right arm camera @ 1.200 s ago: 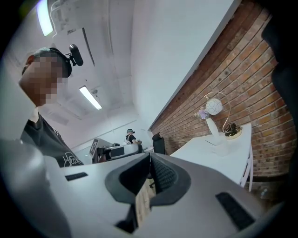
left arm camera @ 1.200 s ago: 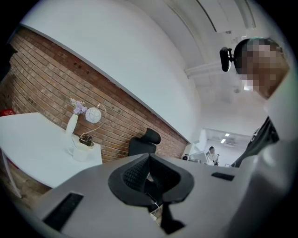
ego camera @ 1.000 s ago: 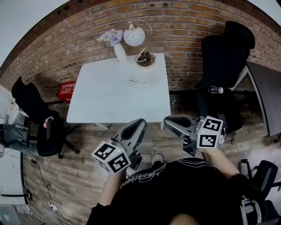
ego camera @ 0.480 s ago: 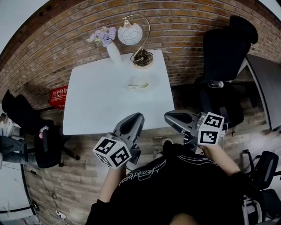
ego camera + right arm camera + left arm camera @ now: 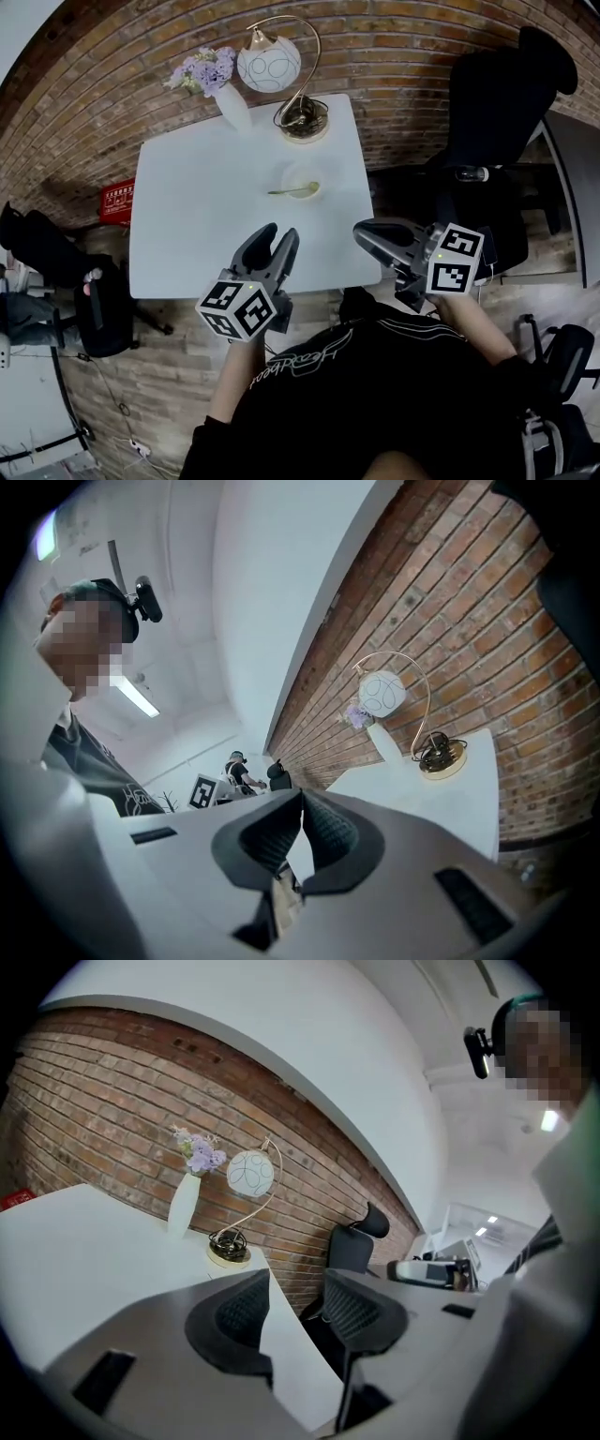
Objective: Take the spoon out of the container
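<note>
A small white container [image 5: 302,178] stands on the white table [image 5: 187,225], right of its middle. A spoon [image 5: 292,191] lies across it, handle pointing left. My left gripper [image 5: 273,238] hovers over the table's near edge, well short of the container. Its jaws are opening, with a clear gap and nothing between them [image 5: 295,1296]. To the right, my right gripper [image 5: 367,232] is at the table's near right corner, shut and empty, its fingertips touching [image 5: 301,804]. Neither gripper view shows the container or the spoon.
A white vase of purple flowers [image 5: 225,101] and a globe lamp on a brass base [image 5: 302,122] stand at the table's far edge by the brick wall. Black office chairs [image 5: 497,122] stand to the right, another [image 5: 56,272] to the left. A red box [image 5: 114,200] lies on the floor.
The table has come nearer and both grippers now reach its near edge. The left gripper's jaws have parted from shut to open. The right gripper stays shut.
</note>
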`<action>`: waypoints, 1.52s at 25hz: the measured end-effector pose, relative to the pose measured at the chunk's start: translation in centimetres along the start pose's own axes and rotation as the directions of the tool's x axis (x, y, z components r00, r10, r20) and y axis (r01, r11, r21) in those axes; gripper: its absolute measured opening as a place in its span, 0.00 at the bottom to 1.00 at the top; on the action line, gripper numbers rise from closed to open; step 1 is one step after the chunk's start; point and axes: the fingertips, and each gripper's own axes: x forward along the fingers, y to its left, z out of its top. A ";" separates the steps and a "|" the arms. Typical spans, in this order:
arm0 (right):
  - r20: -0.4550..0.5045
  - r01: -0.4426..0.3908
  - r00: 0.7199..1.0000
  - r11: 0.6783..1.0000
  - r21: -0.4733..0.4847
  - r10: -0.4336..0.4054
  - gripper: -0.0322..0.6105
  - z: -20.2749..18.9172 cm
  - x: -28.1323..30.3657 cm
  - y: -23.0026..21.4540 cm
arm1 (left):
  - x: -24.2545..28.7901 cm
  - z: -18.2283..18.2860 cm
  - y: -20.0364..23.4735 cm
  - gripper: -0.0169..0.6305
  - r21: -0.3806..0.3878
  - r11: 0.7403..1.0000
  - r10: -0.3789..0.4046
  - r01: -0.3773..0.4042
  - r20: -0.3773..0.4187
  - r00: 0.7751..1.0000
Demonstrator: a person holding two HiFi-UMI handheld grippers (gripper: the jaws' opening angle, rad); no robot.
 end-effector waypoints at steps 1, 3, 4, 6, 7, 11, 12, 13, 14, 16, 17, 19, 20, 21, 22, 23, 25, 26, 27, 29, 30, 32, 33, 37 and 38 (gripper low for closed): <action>-0.006 0.000 1.000 1.000 0.006 0.000 0.05 0.3 0.3 -0.8 | 0.7 0.0 0.8 0.28 -0.004 1.000 0.014 -0.014 -0.007 1.000; -0.016 0.002 1.000 1.000 0.017 -0.002 0.05 0.7 0.8 -2.4 | 2.2 0.0 2.6 0.28 -0.020 0.999 0.050 -0.050 -0.014 0.999; -0.019 0.005 1.000 1.000 0.024 -0.004 0.05 1.0 1.0 -3.2 | 2.9 -0.1 3.6 0.29 -0.030 0.997 0.069 -0.069 -0.019 0.997; -0.025 0.011 1.000 0.999 0.036 -0.010 0.05 1.5 1.3 -4.6 | 4.2 -0.7 5.4 0.29 -0.055 0.993 0.104 -0.106 -0.035 0.994; -0.030 0.013 0.999 0.999 0.042 -0.011 0.05 1.6 1.5 -5.3 | 4.8 -1.1 6.3 0.29 -0.074 0.990 0.118 -0.121 -0.045 0.992; -0.050 0.018 0.999 0.998 0.062 -0.015 0.05 2.0 2.3 -7.4 | 6.5 -2.2 9.3 0.29 -0.155 0.974 0.154 -0.164 -0.071 0.985; -0.055 0.021 0.998 0.997 0.068 -0.017 0.05 2.0 2.4 -7.8 | 6.9 -2.4 9.8 0.29 -0.166 0.971 0.160 -0.171 -0.076 0.984; -0.059 0.024 0.998 0.997 0.073 -0.019 0.05 2.1 2.5 -8.2 | 7.3 -2.6 10.2 0.29 -0.174 0.969 0.164 -0.176 -0.081 0.983; -0.063 0.027 0.998 0.997 0.076 -0.022 0.05 2.1 2.6 -8.5 | 7.7 -2.8 10.6 0.29 -0.180 0.967 0.165 -0.179 -0.087 0.982; -0.070 0.031 0.997 0.996 0.082 -0.026 0.05 2.1 2.8 -9.3 | 8.4 -3.2 11.3 0.28 -0.189 0.964 0.170 -0.186 -0.102 0.980; -0.072 0.034 0.997 0.996 0.084 -0.028 0.05 2.2 2.9 -9.7 | 8.7 -3.5 11.7 0.27 -0.195 0.962 0.175 -0.193 -0.107 0.979; -0.076 0.037 0.997 0.996 0.087 -0.030 0.05 2.2 3.1 -10.3 | 9.2 -3.9 12.5 0.24 -0.211 0.955 0.187 -0.207 -0.110 0.976; -0.077 0.037 0.997 0.995 0.088 -0.031 0.05 2.3 3.2 -10.5 | 9.4 -4.1 12.8 0.24 -0.220 0.953 0.189 -0.209 -0.109 0.976; -0.079 0.038 0.996 0.995 0.089 -0.031 0.05 2.3 3.3 -10.8 | 9.7 -4.1 12.9 0.24 -0.229 0.951 0.186 -0.206 -0.107 0.977; -0.081 0.040 0.996 0.995 0.091 -0.032 0.05 2.2 3.3 -11.0 | 10.0 -4.2 13.0 0.23 -0.236 0.951 0.180 -0.200 -0.105 0.978; -0.084 0.042 0.996 0.995 0.094 -0.034 0.05 2.1 3.4 -11.2 | 10.3 -4.2 13.1 0.22 -0.241 0.951 0.175 -0.195 -0.103 0.979; -0.089 0.046 0.995 0.994 0.099 -0.037 0.05 2.0 3.5 -11.5 | 10.7 -4.2 13.3 0.20 -0.242 0.951 0.173 -0.193 -0.102 0.980; -0.091 0.046 0.995 0.994 0.100 -0.037 0.05 2.0 3.6 -11.6 | 10.9 -4.2 13.3 0.19 -0.238 0.952 0.174 -0.194 -0.101 0.980; -0.091 0.046 0.995 0.994 0.101 -0.037 0.05 2.0 3.7 -11.7 | 11.0 -4.2 13.4 0.17 -0.235 0.952 0.175 -0.194 -0.098 0.980; -0.092 0.047 0.995 0.994 0.103 -0.038 0.05 2.0 3.7 -11.8 | 11.2 -4.1 13.4 0.12 -0.227 0.954 0.177 -0.194 -0.092 0.980; -0.093 0.049 0.995 0.993 0.104 -0.039 0.05 2.0 3.7 -11.9 | 11.2 -4.1 13.4 0.11 -0.224 0.955 0.180 -0.196 -0.090 0.980; -0.095 0.052 0.995 0.993 0.107 -0.042 0.05 1.9 3.6 -12.1 | 11.3 -4.2 13.5 0.08 -0.225 0.953 0.186 -0.201 -0.088 0.979; -0.096 0.054 0.994 0.993 0.109 -0.043 0.05 1.8 3.6 -12.2 | 11.3 -4.3 13.5 0.07 -0.228 0.953 0.187 -0.202 -0.088 0.978; -0.101 0.058 0.994 0.992 0.115 -0.046 0.05 1.5 3.7 -12.3 | 11.3 -4.2 13.5 0.05 -0.226 0.953 0.187 -0.202 -0.088 0.978; -0.101 0.058 0.994 0.992 0.115 -0.046 0.05 1.5 3.7 -12.3 | 11.3 -4.1 13.5 0.04 -0.224 0.953 0.188 -0.203 -0.086 0.978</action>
